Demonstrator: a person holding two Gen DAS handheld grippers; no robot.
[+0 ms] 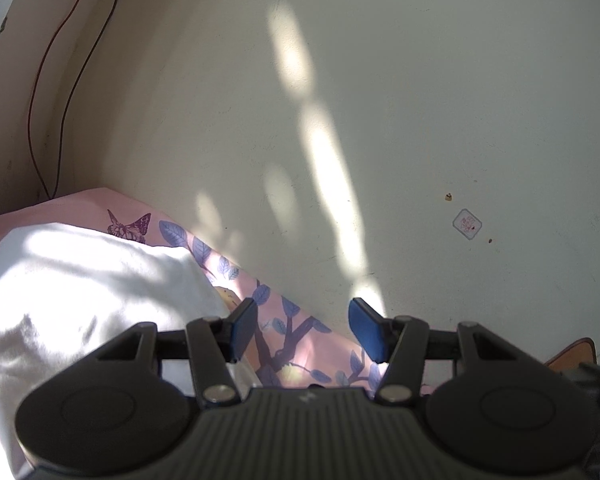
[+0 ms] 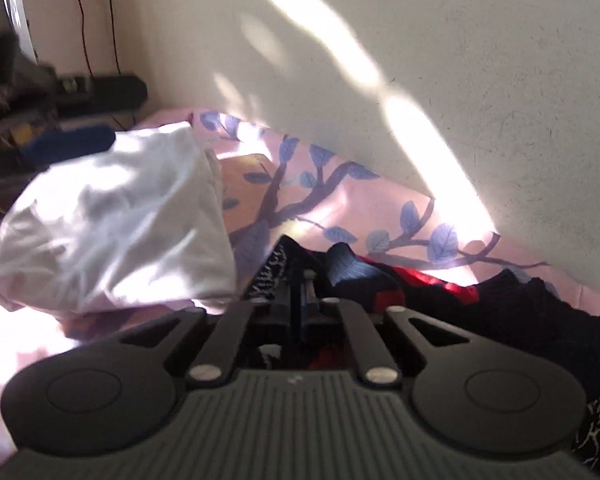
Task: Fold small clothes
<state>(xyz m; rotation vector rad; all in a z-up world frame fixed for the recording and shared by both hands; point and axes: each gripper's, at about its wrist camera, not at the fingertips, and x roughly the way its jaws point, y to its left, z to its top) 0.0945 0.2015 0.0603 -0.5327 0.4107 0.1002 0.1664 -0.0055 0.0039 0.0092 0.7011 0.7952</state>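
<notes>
Right gripper (image 2: 303,280): jaws closed, pinching dark garment (image 2: 356,270), near right. Left gripper (image 1: 306,330): jaws wide apart, holding nothing, above pink leaf-print sheet (image 1: 284,320). White folded garment (image 1: 80,280): left. Cream wall (image 1: 380,100): far.

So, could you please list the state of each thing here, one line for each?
Left gripper: jaws open, holding nothing, above the bedsheet.
Right gripper: jaws shut on the dark garment.
Dark garment: black and red, crumpled, not folded.
White garment: lying on the bedsheet, loosely folded over, wrinkled.
Pink leaf-print bedsheet: spread out, partly covered by clothes.
</notes>
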